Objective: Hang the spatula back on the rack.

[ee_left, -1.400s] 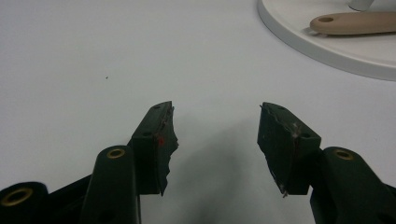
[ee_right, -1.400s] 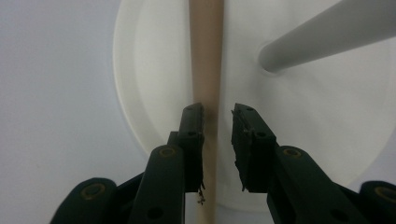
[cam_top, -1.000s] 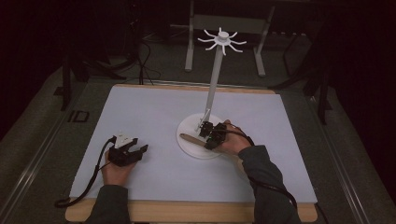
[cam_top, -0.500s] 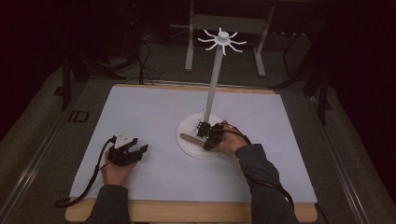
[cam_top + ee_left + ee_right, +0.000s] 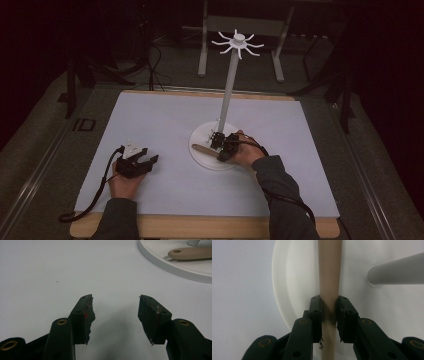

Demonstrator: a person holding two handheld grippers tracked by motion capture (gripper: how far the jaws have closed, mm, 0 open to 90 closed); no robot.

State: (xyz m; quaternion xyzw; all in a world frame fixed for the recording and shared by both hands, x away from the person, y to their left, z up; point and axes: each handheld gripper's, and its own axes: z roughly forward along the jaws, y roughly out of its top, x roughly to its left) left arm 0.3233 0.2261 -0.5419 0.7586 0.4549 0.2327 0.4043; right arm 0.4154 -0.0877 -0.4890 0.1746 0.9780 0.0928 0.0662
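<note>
Closing on the handle (image 5: 329, 277), the right gripper (image 5: 329, 312) probably pinches it now; off-centre, it could swivel. Left gripper (image 5: 115, 312) gapes empty.

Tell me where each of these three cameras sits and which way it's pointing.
High view: above the person's side, looking forward and down on the table; both forearms, left gripper and right gripper show.
Left gripper view: rides the left gripper, looking along its open jaws across the table.
Right gripper view: rides the right gripper, whose jaws, just closing, now clamp the wooden handle.
Shared: all three show the handle on the stand's white base.
</note>
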